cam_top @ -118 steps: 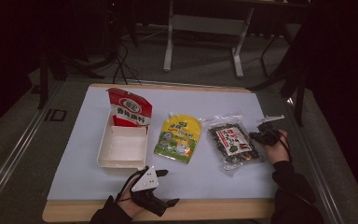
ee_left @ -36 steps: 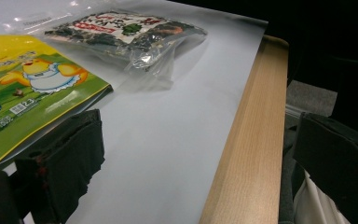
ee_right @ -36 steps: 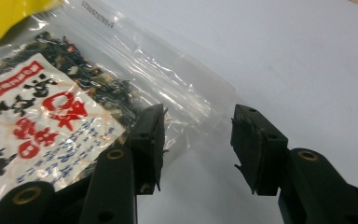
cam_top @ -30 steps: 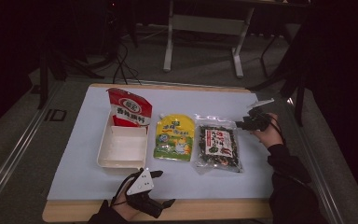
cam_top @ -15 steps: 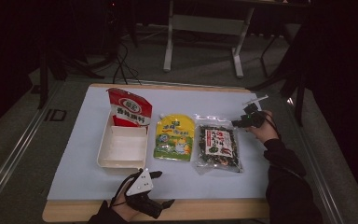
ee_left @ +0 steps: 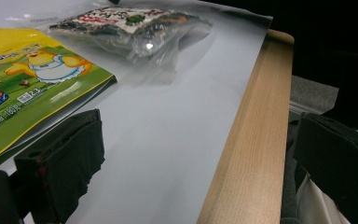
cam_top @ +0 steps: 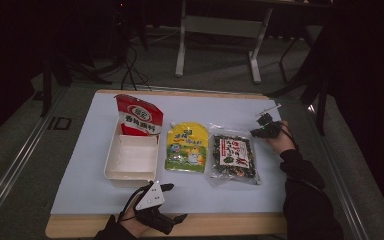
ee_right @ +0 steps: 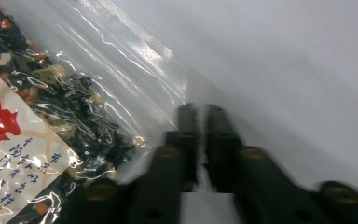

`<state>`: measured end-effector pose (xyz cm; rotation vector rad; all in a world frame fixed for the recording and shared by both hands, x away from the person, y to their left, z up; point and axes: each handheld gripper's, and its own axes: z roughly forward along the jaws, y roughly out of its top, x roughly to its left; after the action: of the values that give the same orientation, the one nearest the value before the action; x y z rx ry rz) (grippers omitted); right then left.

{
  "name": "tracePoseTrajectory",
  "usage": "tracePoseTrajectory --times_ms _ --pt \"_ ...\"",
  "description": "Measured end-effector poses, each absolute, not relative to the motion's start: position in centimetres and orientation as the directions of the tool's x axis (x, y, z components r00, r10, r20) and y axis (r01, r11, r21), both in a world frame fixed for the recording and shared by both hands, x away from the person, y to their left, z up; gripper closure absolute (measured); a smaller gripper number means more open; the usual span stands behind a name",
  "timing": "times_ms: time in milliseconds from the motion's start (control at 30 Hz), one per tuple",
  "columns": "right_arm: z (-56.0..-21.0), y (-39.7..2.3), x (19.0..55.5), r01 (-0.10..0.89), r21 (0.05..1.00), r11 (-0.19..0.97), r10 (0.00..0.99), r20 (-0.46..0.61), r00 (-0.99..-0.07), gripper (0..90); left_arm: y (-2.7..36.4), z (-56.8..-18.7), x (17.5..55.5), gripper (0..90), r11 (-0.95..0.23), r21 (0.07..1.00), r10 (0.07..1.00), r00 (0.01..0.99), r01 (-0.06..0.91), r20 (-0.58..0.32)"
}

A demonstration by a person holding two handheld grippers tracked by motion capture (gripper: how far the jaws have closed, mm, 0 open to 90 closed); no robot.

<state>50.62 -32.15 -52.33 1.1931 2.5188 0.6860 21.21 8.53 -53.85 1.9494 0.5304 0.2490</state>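
Observation:
A clear bag of dried seaweed (cam_top: 232, 157) lies flat on the white mat, right of a yellow pouch (cam_top: 187, 147). My right gripper (cam_top: 256, 133) is low at the bag's far right corner. Its jaws have just been closing and now stand together, shut (ee_right: 198, 112), tips at the bag's clear edge (ee_right: 51, 107). I see no film between them. My left gripper (cam_top: 175, 202) rests at the table's front edge, wide open (ee_left: 200, 158) and holding nothing. The yellow pouch (ee_left: 32, 79) and the seaweed bag (ee_left: 130, 23) lie ahead of it.
A white tray (cam_top: 130, 162) sits left of the pouch, and a red bag (cam_top: 139, 117) leans at its far end. The wooden table edge (ee_left: 247, 154) runs just right of the left gripper. Bare mat (cam_top: 205, 107) lies beyond the bags. Dark floor surrounds the table.
Since the earliest frame the seaweed bag has slid left toward the yellow pouch, and the right gripper has gone from its right side to its far right corner. The left gripper stayed put.

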Motion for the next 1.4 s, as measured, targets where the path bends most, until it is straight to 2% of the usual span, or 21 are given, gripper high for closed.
tracePoseTrajectory --times_ms 867,1233,1400 --pt "-46.3 -32.3 47.0 0.538 0.619 0.573 0.751 -0.134 -0.646 90.0 8.4 -53.4 21.6 3.5 -0.314 0.909 0.457 0.883 0.275 -0.11" --pt "-42.9 -31.7 44.7 0.439 0.678 0.59 0.718 -0.191 -0.67 90.0 8.1 -52.9 21.7 4.1 -0.319 0.903 0.446 0.887 0.287 -0.125" --pt "-41.5 -31.0 43.4 0.38 0.701 0.603 0.694 -0.227 -0.683 90.0 7.7 -51.8 21.7 3.9 -0.322 0.902 0.471 0.875 0.289 -0.112"
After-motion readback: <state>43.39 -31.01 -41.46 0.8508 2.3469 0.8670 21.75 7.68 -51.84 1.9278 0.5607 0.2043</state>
